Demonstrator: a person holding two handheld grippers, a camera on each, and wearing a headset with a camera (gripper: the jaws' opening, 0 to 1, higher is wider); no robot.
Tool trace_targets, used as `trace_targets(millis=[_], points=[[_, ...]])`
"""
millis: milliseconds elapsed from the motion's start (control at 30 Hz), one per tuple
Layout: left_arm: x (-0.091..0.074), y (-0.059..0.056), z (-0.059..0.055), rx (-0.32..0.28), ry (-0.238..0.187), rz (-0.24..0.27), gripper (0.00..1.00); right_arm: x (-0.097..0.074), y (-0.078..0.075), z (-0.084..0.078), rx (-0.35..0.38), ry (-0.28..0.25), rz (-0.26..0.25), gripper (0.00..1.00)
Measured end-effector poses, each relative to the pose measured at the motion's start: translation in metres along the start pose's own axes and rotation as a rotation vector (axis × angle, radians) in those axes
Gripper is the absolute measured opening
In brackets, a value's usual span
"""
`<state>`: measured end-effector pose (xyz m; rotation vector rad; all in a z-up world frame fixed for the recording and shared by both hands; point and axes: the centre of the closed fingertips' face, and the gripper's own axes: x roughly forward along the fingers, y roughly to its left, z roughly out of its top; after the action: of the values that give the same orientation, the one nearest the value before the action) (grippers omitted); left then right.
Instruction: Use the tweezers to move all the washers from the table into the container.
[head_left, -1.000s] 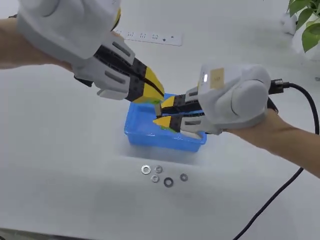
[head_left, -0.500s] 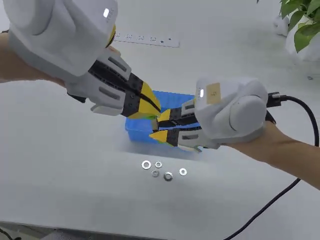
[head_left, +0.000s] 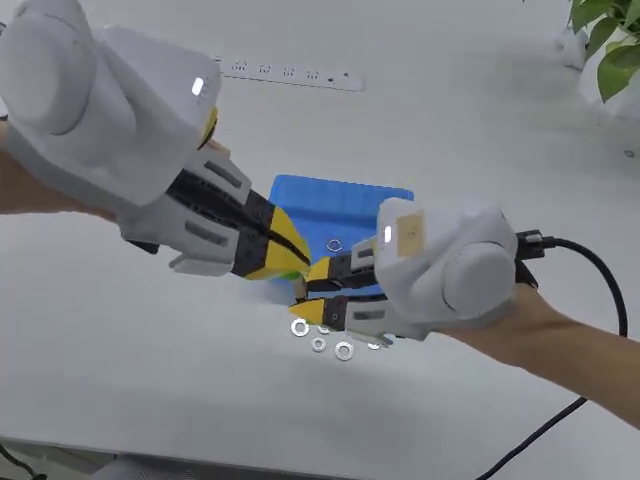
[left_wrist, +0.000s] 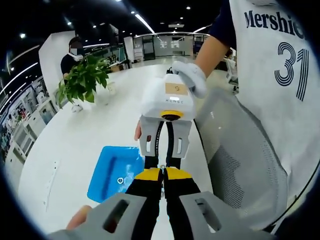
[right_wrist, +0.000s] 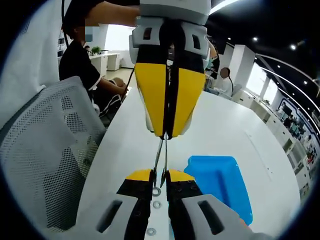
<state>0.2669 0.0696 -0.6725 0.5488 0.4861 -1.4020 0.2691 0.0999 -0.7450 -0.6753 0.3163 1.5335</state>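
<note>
1. Left hand-held gripper (head_left: 297, 262): rounded white housing, black-and-yellow jaws, small lit lamp.
2. Right hand-held gripper (head_left: 305, 284): same colours, yellow label, black cable (head_left: 560, 242).
3. White jersey (left_wrist: 265, 75), navy "31", dark sleeve (left_wrist: 222, 25).

Open-plan office (mesh chair (right_wrist: 45, 150), plant (left_wrist: 84, 80))
</note>
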Motion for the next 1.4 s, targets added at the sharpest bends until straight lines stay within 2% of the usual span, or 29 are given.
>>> trace_targets(millis=[200,400,633,867,1133,1400], points=[[0.005,-0.006,-0.01,-0.027,-0.002,-0.006,0.05,0.007,0.008,-0.007,0.009,0.015,0.013,0.11],[0.007,-0.007,-0.015,-0.063,-0.013,0.006,0.05,0.012,0.009,-0.011,0.026,0.021,0.021,0.11],[0.01,-0.006,-0.023,-0.064,0.009,0.0,0.05,0.022,0.009,-0.017,0.029,0.03,0.037,0.11],[0.015,0.0,-0.027,-0.081,0.007,0.001,0.05,0.025,0.004,-0.023,0.049,0.036,0.034,0.11],[0.021,-0.001,-0.032,-0.083,0.018,-0.01,0.05,0.029,0.007,-0.029,0.061,0.041,0.041,0.11],[0.021,0.002,-0.031,-0.101,0.01,-0.015,0.05,0.029,0.006,-0.029,0.082,0.029,0.044,0.11]])
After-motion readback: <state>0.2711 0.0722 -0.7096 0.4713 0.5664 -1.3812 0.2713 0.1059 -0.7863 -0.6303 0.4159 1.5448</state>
